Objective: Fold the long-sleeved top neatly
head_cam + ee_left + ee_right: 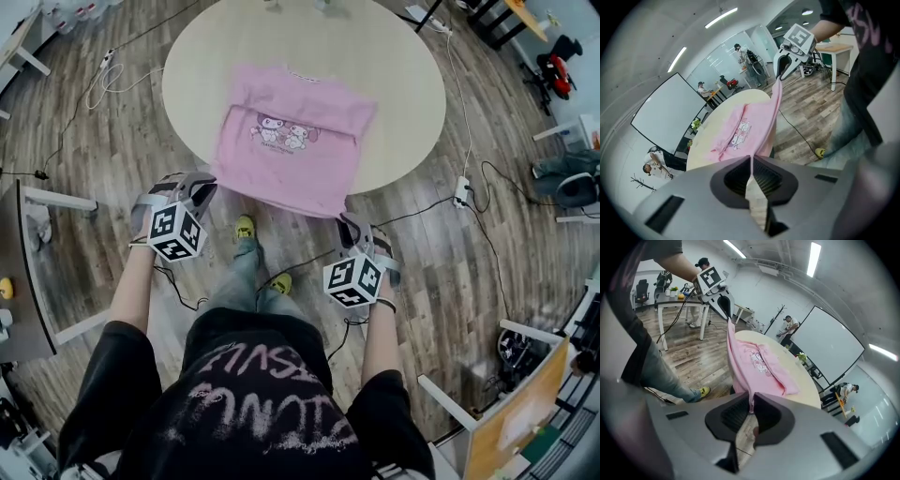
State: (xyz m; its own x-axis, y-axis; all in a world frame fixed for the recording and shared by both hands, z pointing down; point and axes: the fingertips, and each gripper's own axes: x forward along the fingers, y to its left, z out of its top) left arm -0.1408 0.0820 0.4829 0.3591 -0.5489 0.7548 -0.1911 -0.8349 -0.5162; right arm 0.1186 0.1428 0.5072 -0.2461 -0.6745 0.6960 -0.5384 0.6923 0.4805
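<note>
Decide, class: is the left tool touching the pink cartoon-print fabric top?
Touching. In the left gripper view, the left tool has its jaws closed on the edge of the pink cartoon-print fabric top, with the cloth pinched between them.

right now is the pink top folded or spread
Partly folded: the pink top lies flat on the table, sleeves tucked in, near hem held off the edge by the left gripper and right gripper.

The soft pink cloth long-sleeved top (pixel 295 141) looks matt. The round cream counter (pixel 403 84) is smooth and matt. The brown plank floor (pixel 122 141) shows wood grain. The left hand-held gripper (pixel 751 160) and right hand-held gripper (pixel 752 401) are matt grey plastic with ribbed black pads.
</note>
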